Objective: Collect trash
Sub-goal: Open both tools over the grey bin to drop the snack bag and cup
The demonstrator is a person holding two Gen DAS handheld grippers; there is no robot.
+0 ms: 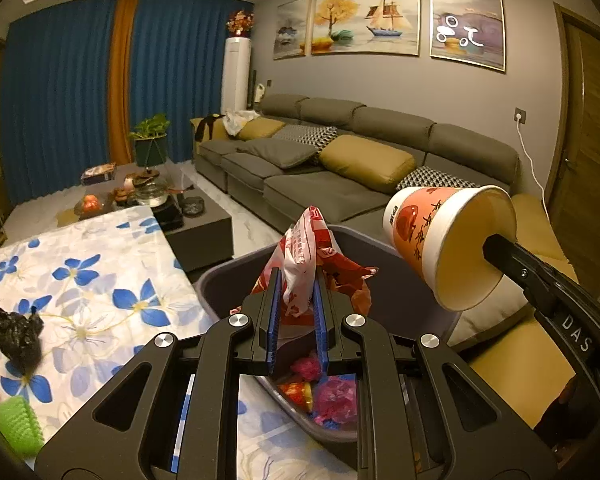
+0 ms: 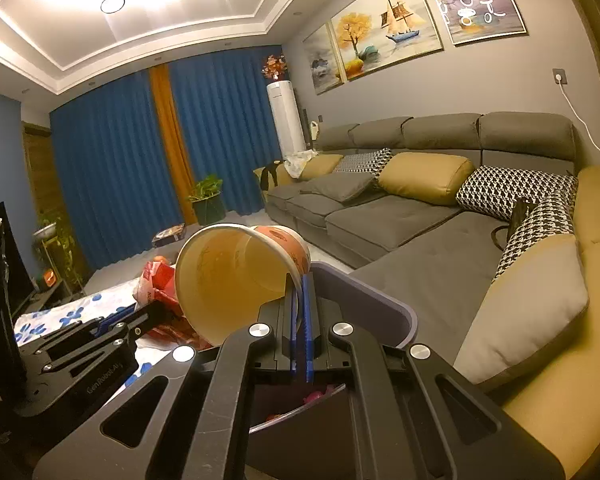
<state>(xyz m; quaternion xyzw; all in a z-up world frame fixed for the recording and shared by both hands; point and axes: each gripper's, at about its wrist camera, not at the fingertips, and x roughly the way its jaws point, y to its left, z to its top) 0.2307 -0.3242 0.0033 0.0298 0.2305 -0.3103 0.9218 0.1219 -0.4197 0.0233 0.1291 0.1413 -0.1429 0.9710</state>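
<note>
My left gripper [image 1: 297, 280] is shut on a crumpled red-and-white plastic bag [image 1: 304, 256] and holds it over the grey trash bin [image 1: 236, 276]. The bin holds pink and orange wrappers [image 1: 332, 396]. My right gripper [image 2: 299, 280] is shut on the rim of an orange-and-white paper cup [image 2: 228, 276], tipped on its side above the bin's rim [image 2: 376, 296]. The cup [image 1: 448, 240] and right gripper also show at the right of the left wrist view. The bag [image 2: 156, 280] and left gripper show at the left of the right wrist view.
A table with a blue-flower cloth [image 1: 92, 276] lies left of the bin, with a black crumpled bag [image 1: 16, 332] and a green ribbed object [image 1: 18, 424] on it. A dark coffee table [image 1: 204, 224] stands beyond. A grey sofa with cushions [image 1: 340, 168] runs along the right.
</note>
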